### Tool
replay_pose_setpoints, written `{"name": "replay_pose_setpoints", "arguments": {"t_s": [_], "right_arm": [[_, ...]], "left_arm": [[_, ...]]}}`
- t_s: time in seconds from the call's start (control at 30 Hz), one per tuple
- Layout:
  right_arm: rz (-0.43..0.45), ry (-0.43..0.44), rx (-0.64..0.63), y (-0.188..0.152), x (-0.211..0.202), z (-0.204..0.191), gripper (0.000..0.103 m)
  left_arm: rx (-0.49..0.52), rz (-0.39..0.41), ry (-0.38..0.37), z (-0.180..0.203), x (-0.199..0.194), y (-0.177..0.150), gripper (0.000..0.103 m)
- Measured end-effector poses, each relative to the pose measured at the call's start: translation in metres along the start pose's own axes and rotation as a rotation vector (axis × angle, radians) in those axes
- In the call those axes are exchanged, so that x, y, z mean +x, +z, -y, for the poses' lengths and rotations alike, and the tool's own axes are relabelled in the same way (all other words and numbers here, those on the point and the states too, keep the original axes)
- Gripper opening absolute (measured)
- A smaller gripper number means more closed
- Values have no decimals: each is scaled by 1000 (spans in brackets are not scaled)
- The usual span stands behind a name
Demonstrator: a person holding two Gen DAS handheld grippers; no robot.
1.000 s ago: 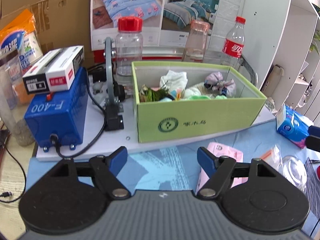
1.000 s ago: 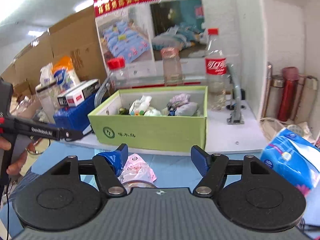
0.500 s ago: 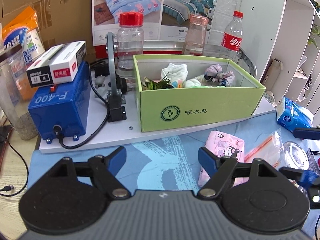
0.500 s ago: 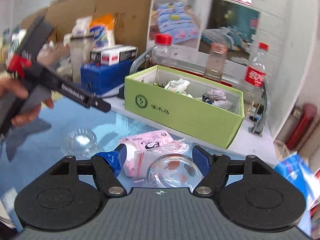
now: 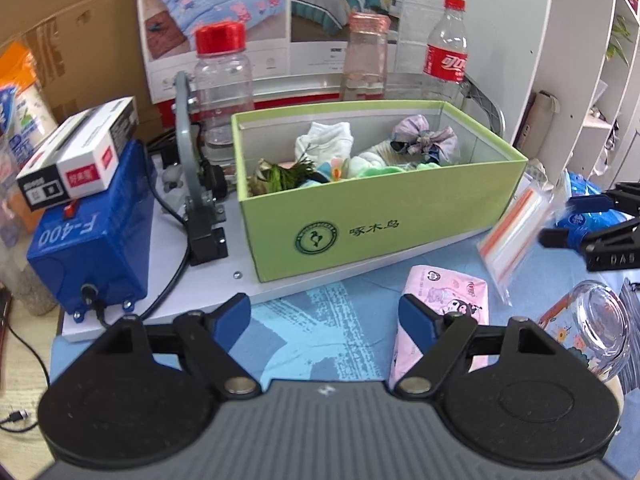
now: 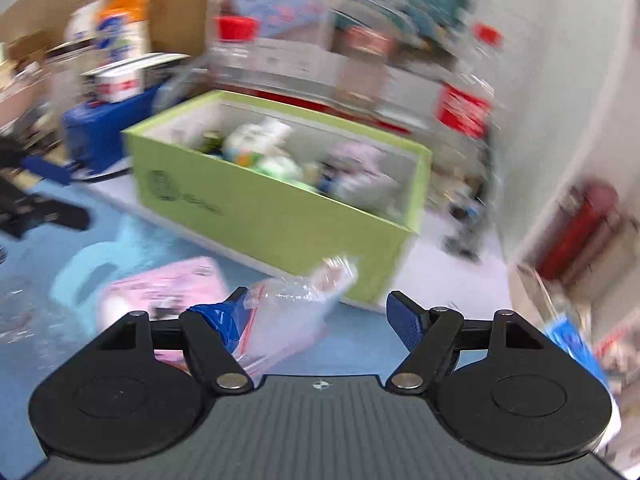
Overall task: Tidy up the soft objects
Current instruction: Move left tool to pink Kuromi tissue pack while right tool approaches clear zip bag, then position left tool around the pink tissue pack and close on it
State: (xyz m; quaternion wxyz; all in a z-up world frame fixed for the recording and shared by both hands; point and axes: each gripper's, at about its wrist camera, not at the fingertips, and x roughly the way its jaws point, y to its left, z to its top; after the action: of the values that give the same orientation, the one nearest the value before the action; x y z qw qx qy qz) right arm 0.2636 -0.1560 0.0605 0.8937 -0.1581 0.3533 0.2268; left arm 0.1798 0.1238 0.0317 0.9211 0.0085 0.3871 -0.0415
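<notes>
green cardboard forms the open box [image 5: 372, 236], which stands on a white board [image 5: 208, 292] at the far side of the table [image 5: 320, 320]. inside it lie soft things in a loose heap: a white folded cloth [image 5: 324, 142], a lilac knotted bundle [image 5: 424, 140], pale green and blue pieces [image 5: 360, 168] and something dark green and spiky [image 5: 284, 176] at its left end. behind the box stand three clear bottles, one with a red cap [image 5: 222, 80] and one with a red label [image 5: 448, 52]. left of the box sits a blue machine [image 5: 92, 240] with a small carton [image 5: 76, 156] on top.

on the blue cloth before the box lies a pink tissue pack [image 5: 444, 312] printed with cartoon figures, flat and soft-looking, just beside the right finger of the left tongs [image 5: 324, 316]. those tongs are spread, their jaws have just been opening, and nothing is between them. a clear zip bag [image 5: 516, 232] with an orange stripe hangs tilted near the box's right corner. the right tongs [image 6: 316, 316] are also spread, jaws just opened further; the bag [image 6: 288, 316] lies crumpled against their left finger [image 6: 224, 320], not pinched. a glass bowl [image 5: 600, 328] rests near the table's right edge.
</notes>
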Motion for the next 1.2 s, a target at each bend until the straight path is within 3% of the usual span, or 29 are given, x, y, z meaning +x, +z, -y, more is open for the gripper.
{"name": "replay_pose_setpoints", "arguments": {"t_s": [0.1, 0.17, 0.23, 0.3, 0.37, 0.5, 0.73, 0.87, 1.07, 1.2], "right_arm": [[32, -129, 109, -23, -14, 27, 61], [97, -158, 190, -38, -35, 39, 61], [179, -110, 280, -54, -58, 46, 61], [245, -64, 371, -69, -75, 51, 61], [287, -27, 441, -83, -88, 54, 61], [291, -7, 491, -97, -95, 59, 61], [280, -2, 537, -98, -88, 66, 61], [288, 19, 536, -96, -92, 62, 61], [299, 22, 513, -92, -97, 58, 61], [304, 40, 523, -90, -95, 56, 61]], "left_arm": [[48, -29, -25, 16, 12, 9, 82], [105, -70, -69, 33, 24, 14, 88], [173, -109, -122, 52, 37, 17, 103], [242, -151, -142, 70, 50, 17, 102], [305, -183, -111, 84, 63, 15, 102], [312, -251, -84, 84, 84, 17, 102], [353, -343, -122, 87, 99, 24, 102], [324, -399, -120, 75, 106, 30, 102], [224, -363, -19, 27, 93, 19, 101], [108, -291, -124, 12, 66, 28, 102]]}}
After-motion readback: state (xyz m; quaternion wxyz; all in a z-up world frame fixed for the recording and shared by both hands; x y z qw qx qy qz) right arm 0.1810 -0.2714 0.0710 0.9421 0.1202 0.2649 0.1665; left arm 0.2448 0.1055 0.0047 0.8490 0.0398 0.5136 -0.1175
